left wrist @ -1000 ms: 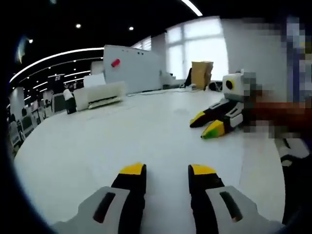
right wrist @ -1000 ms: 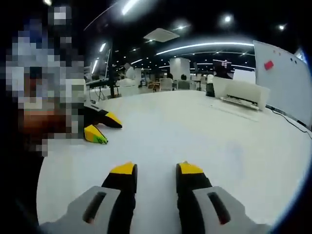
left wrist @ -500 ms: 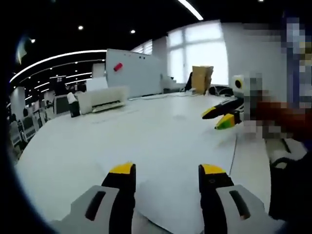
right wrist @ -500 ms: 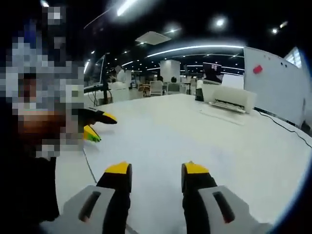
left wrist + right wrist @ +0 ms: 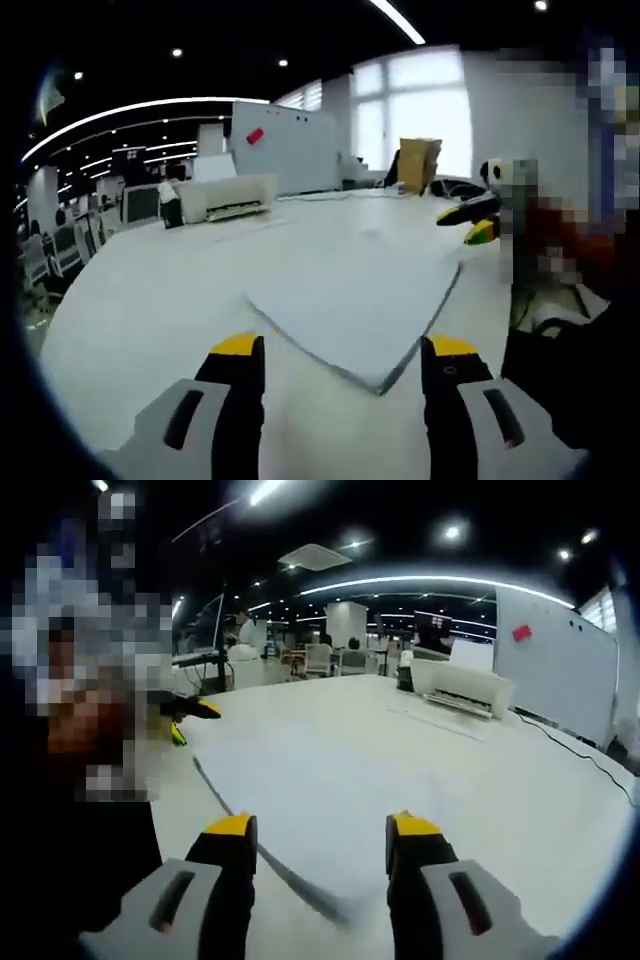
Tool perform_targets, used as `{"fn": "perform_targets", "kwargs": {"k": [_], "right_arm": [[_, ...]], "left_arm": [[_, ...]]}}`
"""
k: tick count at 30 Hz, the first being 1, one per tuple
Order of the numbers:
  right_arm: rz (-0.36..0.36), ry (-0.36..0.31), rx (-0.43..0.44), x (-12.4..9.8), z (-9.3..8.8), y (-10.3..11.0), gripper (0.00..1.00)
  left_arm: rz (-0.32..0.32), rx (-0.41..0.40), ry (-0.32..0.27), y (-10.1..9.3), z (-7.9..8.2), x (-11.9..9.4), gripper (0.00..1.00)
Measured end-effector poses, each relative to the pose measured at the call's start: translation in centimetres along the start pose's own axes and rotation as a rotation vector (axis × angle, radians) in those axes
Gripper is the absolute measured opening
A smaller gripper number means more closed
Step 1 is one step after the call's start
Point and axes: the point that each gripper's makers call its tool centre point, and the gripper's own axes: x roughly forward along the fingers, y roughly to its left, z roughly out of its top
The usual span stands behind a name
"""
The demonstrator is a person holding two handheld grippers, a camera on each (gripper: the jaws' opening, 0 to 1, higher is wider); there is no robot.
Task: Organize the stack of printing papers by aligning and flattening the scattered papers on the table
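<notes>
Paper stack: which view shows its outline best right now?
The left gripper view: the paper stack lies whole on the table, all edges and its near corner visible. The right gripper view shows the paper stack against the white table with mainly its left edge distinct.

left gripper [image 5: 340, 352], right gripper [image 5: 320, 825]: grey bodies, black jaws, yellow tips; dark clothing

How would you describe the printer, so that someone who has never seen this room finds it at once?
Start at the big white table and follow it to its far edge. There, before the whiteboard, sits the printer: a low white box with a paper sheet standing up behind it. The paper stack lies flat and much nearer.
</notes>
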Motion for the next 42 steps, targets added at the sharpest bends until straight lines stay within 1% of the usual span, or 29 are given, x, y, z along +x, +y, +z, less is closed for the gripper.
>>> {"fn": "perform_targets", "kwargs": {"k": [4, 5, 8, 10, 12, 16, 18, 20, 22, 24, 27, 29, 33, 35, 36, 40, 42], "right_arm": [[0.003, 0.006, -0.023, -1.2, -0.2, 0.7, 0.53], [0.009, 0.001, -0.015, -1.5, -0.2, 0.9, 0.53], [0.005, -0.011, -0.001, -2.3, -0.2, 0.9, 0.54], [-0.005, -0.010, 0.004, -2.7, -0.3, 0.9, 0.54], [-0.010, -0.013, 0.020, -3.3, -0.3, 0.9, 0.55], [-0.017, -0.016, 0.032, -4.5, -0.1, 1.5, 0.56], [-0.021, -0.014, 0.032, -5.1, 0.0, 1.8, 0.56], [-0.016, -0.029, 0.045, -5.7, 0.5, 2.4, 0.56], [-0.013, -0.041, 0.045, -6.3, 0.9, 2.7, 0.57], [-0.012, -0.038, 0.031, -6.7, 1.2, 2.9, 0.57], [-0.010, -0.029, 0.011, -7.4, 1.5, 3.1, 0.57], [-0.005, -0.030, 0.008, -7.7, 1.6, 3.3, 0.56], [-0.003, -0.032, -0.004, -8.8, 2.3, 3.8, 0.55], [0.002, -0.028, -0.012, -9.3, 2.5, 4.3, 0.55], [0.005, -0.026, -0.013, -9.5, 2.5, 4.6, 0.55], [0.004, -0.011, -0.044, -10.4, 2.6, 5.7, 0.55], [0.007, -0.014, -0.049, -10.9, 2.8, 6.4, 0.55]], "left_arm": [[0.034, -0.024, -0.020, 1.0, -0.3, -2.6, 0.66], [0.046, -0.029, -0.023, 1.4, -0.4, -3.5, 0.66], [0.072, -0.046, -0.032, 2.2, -0.6, -5.2, 0.66], [0.083, -0.058, -0.037, 2.4, -0.7, -6.2, 0.66], [0.101, -0.048, -0.038, 2.5, -0.8, -7.2, 0.66], [0.110, -0.032, -0.027, 1.9, -1.1, -9.0, 0.66], [0.115, -0.037, -0.026, 1.6, -1.0, -10.3, 0.66], [0.119, -0.052, -0.026, 1.5, -0.9, -11.3, 0.66], [0.122, -0.071, -0.031, 1.3, -0.5, -12.3, 0.66], [0.121, -0.081, -0.051, 0.6, 0.5, -13.5, 0.66], [0.143, -0.070, -0.060, 0.8, 1.2, -14.7, 0.66], [0.154, -0.063, -0.055, 0.9, 1.4, -15.3, 0.65], [0.188, -0.029, -0.045, 0.8, 2.0, -17.4, 0.65], [0.190, -0.026, -0.045, 0.8, 2.0, -17.6, 0.65], [0.205, -0.011, -0.049, 0.3, 2.3, -18.6, 0.65], [0.195, -0.011, -0.056, -0.9, 2.5, -19.6, 0.64], [0.189, -0.030, -0.055, -1.4, 2.6, -19.9, 0.63]]}}
